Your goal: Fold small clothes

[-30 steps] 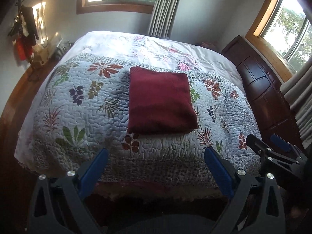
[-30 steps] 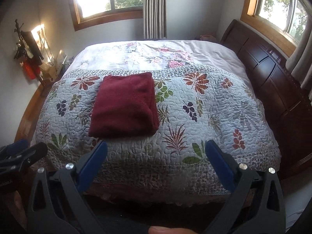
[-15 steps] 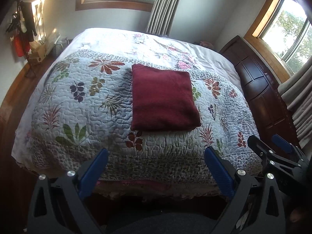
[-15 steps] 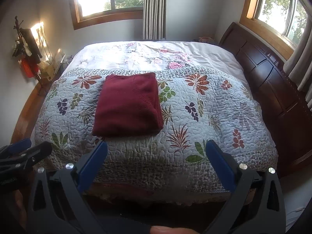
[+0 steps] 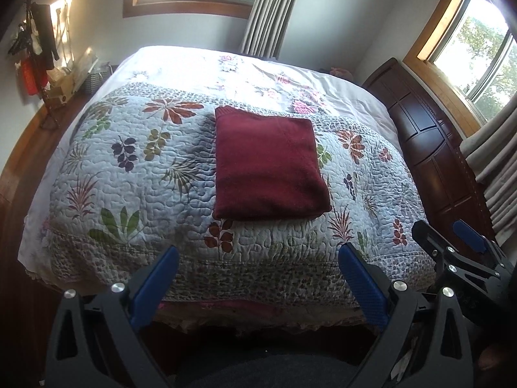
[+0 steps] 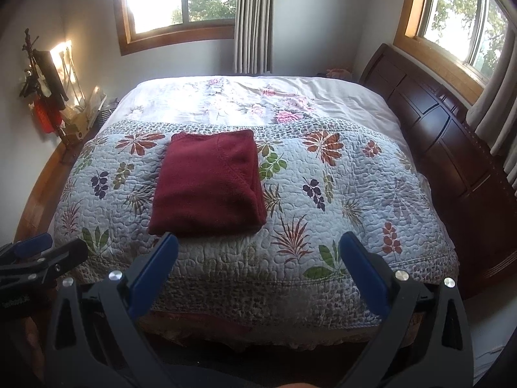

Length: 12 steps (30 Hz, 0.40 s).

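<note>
Both the left gripper (image 5: 258,266) and right gripper (image 6: 258,258), jaws apart and empty, hang near the quilt's (image 6: 323,200) near edge; the maroon garment (image 6: 208,184) looks folded, so leave it undisturbed.

— How does the left gripper (image 5: 258,262) stand?
— Jaws spread wide, blue pads (image 5: 155,287) far apart, nothing between them. It points level and forward.
— And the right gripper (image 6: 258,255)?
— The same: jaws wide apart, nothing in them, blue pads (image 6: 363,274) bare.
— How do the two sit to each other?
— Side by side, apart, not touching. Each shows at the edge of the other's view, at about the same height.
</note>
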{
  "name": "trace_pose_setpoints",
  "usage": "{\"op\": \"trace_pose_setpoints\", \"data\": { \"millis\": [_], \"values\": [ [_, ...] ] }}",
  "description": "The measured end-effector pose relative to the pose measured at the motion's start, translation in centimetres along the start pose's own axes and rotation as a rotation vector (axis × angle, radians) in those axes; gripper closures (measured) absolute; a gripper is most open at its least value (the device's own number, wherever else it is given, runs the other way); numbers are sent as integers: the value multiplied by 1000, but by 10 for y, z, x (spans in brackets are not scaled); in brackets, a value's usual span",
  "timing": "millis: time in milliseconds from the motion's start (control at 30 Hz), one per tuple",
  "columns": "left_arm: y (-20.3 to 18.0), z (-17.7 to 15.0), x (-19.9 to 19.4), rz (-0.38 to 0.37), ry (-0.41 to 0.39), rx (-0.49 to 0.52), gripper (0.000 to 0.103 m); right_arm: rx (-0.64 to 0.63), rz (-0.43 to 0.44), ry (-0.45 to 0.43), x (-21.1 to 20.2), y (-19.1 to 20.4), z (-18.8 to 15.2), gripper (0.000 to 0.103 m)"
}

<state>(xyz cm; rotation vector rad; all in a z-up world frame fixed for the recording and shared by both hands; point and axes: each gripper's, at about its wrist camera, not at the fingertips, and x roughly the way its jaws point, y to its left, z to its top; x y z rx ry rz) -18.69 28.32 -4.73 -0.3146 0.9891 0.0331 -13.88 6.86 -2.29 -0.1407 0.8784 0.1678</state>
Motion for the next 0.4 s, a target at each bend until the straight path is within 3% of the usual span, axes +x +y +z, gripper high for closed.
{"op": "trace_pose_setpoints", "data": {
  "millis": [67, 400],
  "values": [
    [0, 1, 1, 0, 2, -1, 4, -11, -6, -7, 1, 0, 0, 12],
    [3, 6, 3, -9, -10, -12, 4, -68, 18, 27, 11, 13, 8, 11]
  ]
}}
